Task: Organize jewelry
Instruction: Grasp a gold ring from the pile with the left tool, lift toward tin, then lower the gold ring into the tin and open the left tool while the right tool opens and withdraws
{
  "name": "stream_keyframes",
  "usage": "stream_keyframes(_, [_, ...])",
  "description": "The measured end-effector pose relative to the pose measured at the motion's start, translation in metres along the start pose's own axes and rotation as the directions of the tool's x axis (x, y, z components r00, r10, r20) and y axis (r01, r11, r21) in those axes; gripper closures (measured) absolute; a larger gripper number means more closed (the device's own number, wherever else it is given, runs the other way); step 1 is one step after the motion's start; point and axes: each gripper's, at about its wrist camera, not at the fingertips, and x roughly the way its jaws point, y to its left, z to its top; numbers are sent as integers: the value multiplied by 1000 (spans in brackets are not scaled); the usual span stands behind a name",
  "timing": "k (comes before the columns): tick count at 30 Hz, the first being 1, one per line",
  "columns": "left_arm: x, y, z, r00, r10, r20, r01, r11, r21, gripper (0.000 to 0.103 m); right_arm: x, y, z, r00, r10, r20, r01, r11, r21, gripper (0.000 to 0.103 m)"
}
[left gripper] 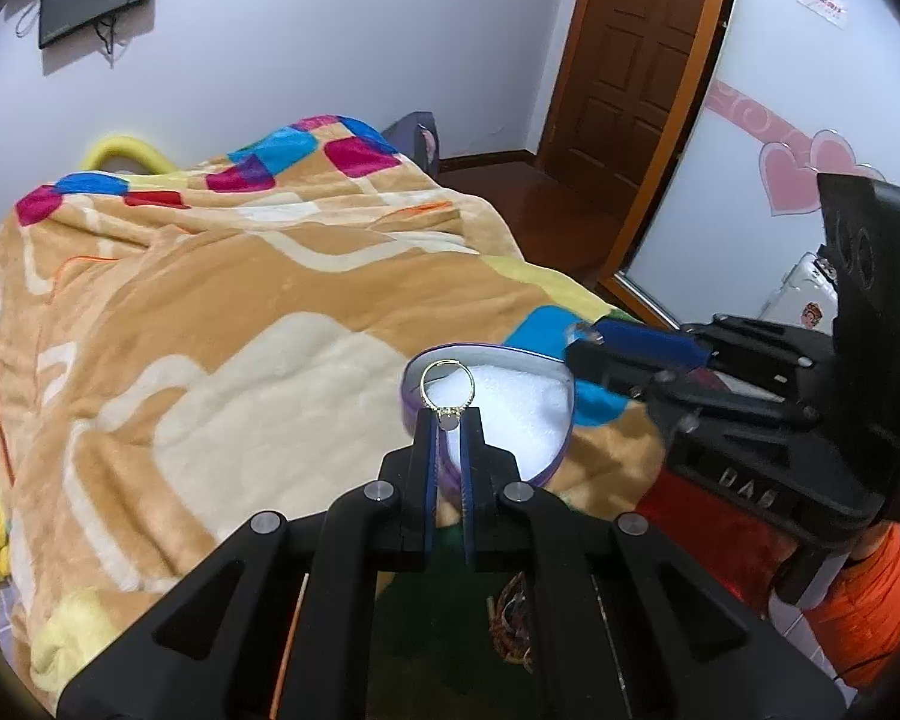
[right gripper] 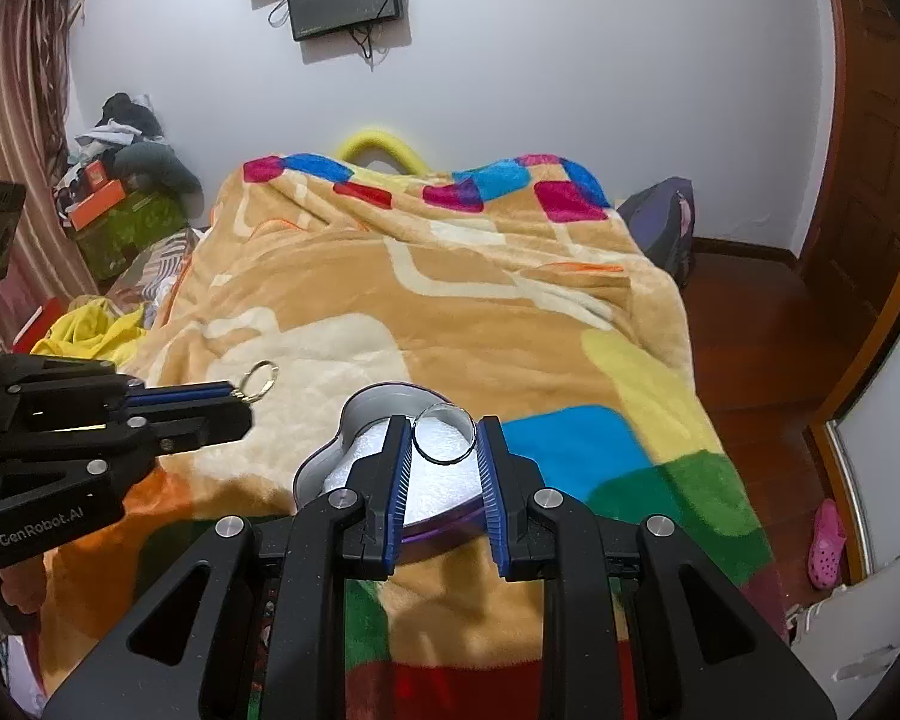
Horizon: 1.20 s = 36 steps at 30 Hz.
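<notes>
My left gripper (left gripper: 449, 420) is shut on a gold ring (left gripper: 447, 387) with a small stone, held upright just over the near rim of a purple heart-shaped box (left gripper: 555, 459) lined with white foam. In the right wrist view the same ring (right gripper: 257, 381) sticks out of the left gripper (right gripper: 234, 393) to the left of the box (right gripper: 354, 414). My right gripper (right gripper: 444, 435) is shut on a clear bangle (right gripper: 444, 433), held above the box's foam. The right gripper (left gripper: 582, 339) also shows at the box's far right edge.
The box sits on a bed covered by a tan blanket (left gripper: 210, 300) with coloured patches. Tangled jewelry (left gripper: 513, 618) lies below my left gripper. A wooden door (left gripper: 636, 54) and floor are to the right. Clutter (right gripper: 120, 180) is piled left of the bed.
</notes>
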Motion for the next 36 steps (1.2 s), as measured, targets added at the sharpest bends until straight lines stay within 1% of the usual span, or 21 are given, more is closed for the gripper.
stream_keyframes(10, [30, -4, 0, 996, -68, -63, 68, 998, 5, 98, 19, -1, -6, 998, 8, -55, -9, 1000, -3, 83])
stream_keyframes(16, [33, -4, 0, 995, -73, -73, 74, 997, 10, 98, 20, -2, -6, 998, 12, -68, -12, 1000, -3, 83])
stream_keyframes(20, [27, -5, 1, 997, -52, -59, 54, 998, 22, 97, 21, 0, -5, 997, 15, -77, -16, 1000, -15, 82])
stream_keyframes(23, [19, -5, 1, 998, -31, -46, 32, 999, 25, 93, 18, 2, -5, 997, 9, -74, -11, 1000, -18, 75])
stream_keyframes(28, [2, -3, 1, 1000, 4, -19, -3, 1000, 18, 91, 7, 3, -3, 998, 9, -61, -10, 1000, -13, 74])
stream_keyframes(30, [-7, -3, 0, 1000, 11, -7, -11, 1000, 12, 87, 0, 4, -2, 999, 6, -50, -6, 1000, -11, 73])
stream_keyframes(32, [-15, -3, -1, 1000, 21, 5, -21, 1000, 4, 77, -11, 5, -2, 999, 4, -36, -5, 1000, -8, 73])
stream_keyframes(36, [-34, -7, -3, 999, 46, 29, -46, 999, 4, 76, -31, 6, -2, 1000, -3, -10, 3, 1000, -3, 73])
